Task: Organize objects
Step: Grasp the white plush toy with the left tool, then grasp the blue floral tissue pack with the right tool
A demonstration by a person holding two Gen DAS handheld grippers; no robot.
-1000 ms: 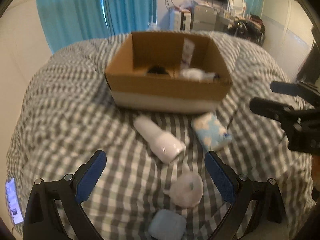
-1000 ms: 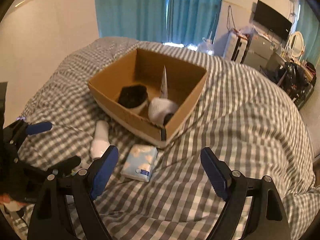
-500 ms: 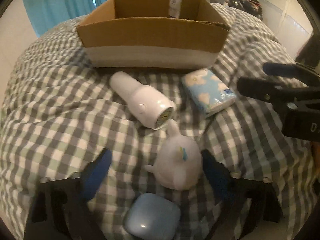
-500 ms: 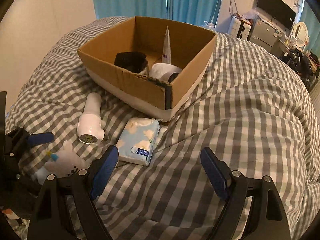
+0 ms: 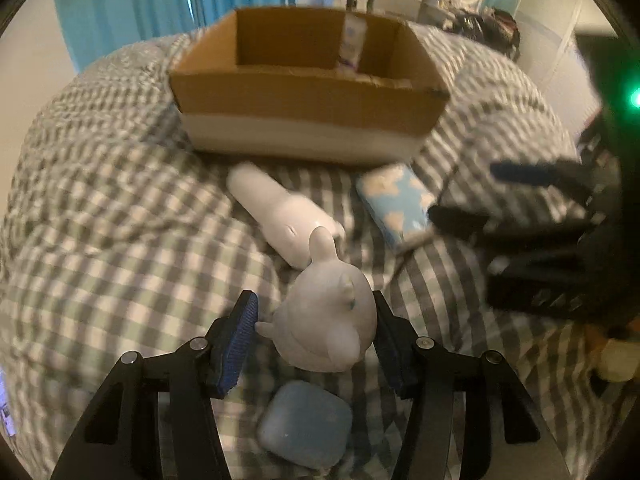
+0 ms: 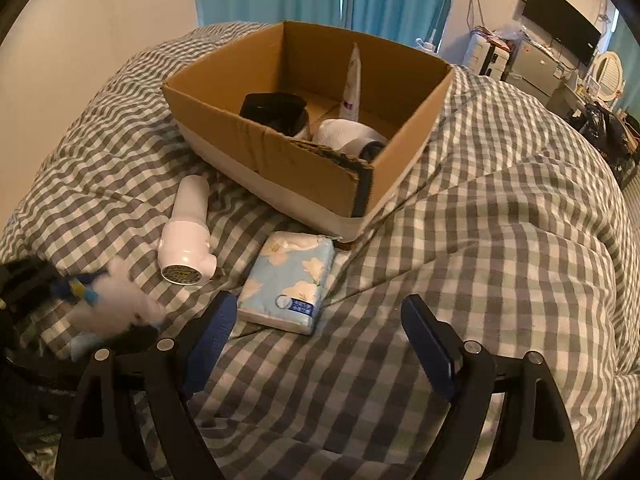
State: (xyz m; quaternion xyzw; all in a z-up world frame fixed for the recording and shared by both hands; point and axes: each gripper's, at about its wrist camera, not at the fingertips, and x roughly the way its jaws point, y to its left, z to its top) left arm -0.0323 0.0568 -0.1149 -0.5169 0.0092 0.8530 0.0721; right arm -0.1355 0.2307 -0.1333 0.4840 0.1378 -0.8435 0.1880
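Two claws work over a bed (image 6: 500, 240) covered in a grey and white checked quilt. The left claw (image 5: 316, 336) has its jaws closing around a small white plush toy (image 5: 328, 316); the right pad looks to touch the toy's side, while the left pad stands just apart from it. The toy is rounded and soft, with a stubby ear or limb poking up and a small blue mark on its body. Just beside it lies a pale blue rounded case (image 5: 306, 424). Ahead lie a white bottle-shaped device (image 6: 186, 236) on its side and a blue flowered tissue pack (image 6: 288, 282), both near a cardboard box (image 6: 308, 168). The box holds a black item, a white roll and an upright tube. The right claw (image 6: 316, 340) hangs spread wide and empty over the quilt, near the tissue pack.
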